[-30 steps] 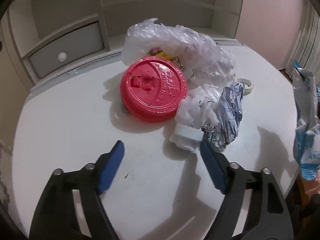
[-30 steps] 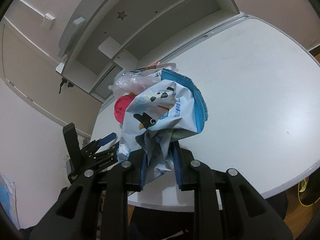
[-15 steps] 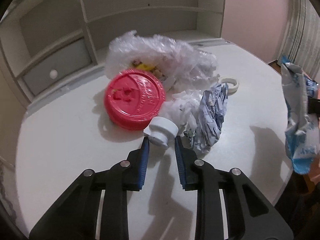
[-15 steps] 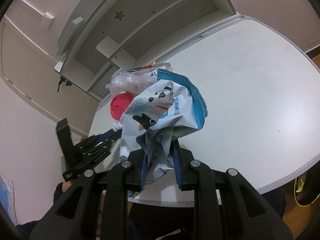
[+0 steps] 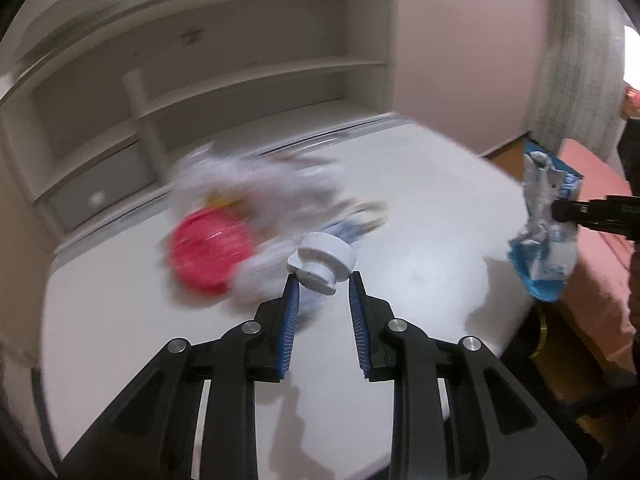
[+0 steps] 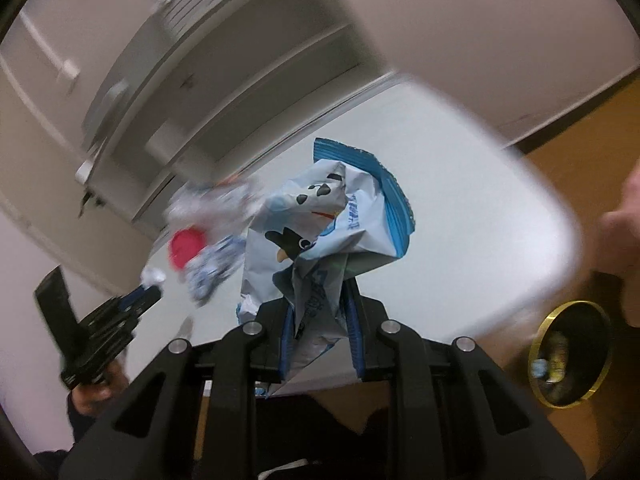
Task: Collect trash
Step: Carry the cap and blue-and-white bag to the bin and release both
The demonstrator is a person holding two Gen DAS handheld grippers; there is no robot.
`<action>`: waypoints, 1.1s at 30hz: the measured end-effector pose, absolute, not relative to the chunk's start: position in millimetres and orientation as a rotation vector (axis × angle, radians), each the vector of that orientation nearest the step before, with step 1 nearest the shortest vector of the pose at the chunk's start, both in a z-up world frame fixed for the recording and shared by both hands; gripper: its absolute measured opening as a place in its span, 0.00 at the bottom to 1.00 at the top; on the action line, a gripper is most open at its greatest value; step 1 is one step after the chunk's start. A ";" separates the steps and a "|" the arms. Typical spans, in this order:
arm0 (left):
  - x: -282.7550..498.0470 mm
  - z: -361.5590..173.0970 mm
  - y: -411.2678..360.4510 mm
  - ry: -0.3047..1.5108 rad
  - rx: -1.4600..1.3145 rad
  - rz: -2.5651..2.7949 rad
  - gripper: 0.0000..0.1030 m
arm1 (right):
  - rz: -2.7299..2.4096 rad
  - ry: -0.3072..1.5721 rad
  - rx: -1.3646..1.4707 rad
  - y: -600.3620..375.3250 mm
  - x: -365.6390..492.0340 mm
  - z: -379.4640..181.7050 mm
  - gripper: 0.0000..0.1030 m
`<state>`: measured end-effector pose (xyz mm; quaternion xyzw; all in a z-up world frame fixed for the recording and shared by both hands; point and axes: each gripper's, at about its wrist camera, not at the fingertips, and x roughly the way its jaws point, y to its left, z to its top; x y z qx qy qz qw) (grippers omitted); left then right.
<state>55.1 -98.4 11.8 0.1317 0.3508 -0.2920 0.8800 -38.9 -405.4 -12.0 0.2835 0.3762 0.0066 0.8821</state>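
Observation:
My left gripper (image 5: 322, 280) is shut on a small white bottle cap (image 5: 322, 262), held at its fingertips clear of the white table (image 5: 420, 200). In the right wrist view the same left gripper (image 6: 150, 290) shows at the left with the cap (image 6: 153, 276) at its tip. My right gripper (image 6: 320, 292) is shut on a crumpled blue and white snack bag (image 6: 328, 216), which stands up from the jaws. The left wrist view has that bag (image 5: 544, 232) hanging past the table's right edge from the right gripper (image 5: 558, 210).
A red lid (image 5: 208, 252), a clear plastic bag (image 5: 256, 184) and a crumpled wrapper (image 6: 212, 268) lie blurred mid-table. A shelf unit with a drawer (image 5: 100, 196) stands behind. A gold-rimmed bin (image 6: 570, 354) holding trash sits on the floor at the right, below a hand (image 6: 624, 216).
The left gripper shut on the white cap and lifted it off the table. The right gripper carried the snack bag sideways past the table edge, and the bin came into view.

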 end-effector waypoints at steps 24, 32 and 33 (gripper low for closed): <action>-80.2 -65.4 -451.5 0.812 0.451 -1.199 0.24 | -0.772 1.044 0.545 -611.8 -189.3 -183.8 0.22; -86.8 -100.2 -494.7 0.870 0.494 -1.227 0.24 | -0.737 1.140 0.647 -625.8 -196.8 -224.5 0.22; -86.7 -102.2 -497.5 0.872 0.498 -1.230 0.24 | -0.741 1.139 0.645 -626.3 -197.9 -224.8 0.22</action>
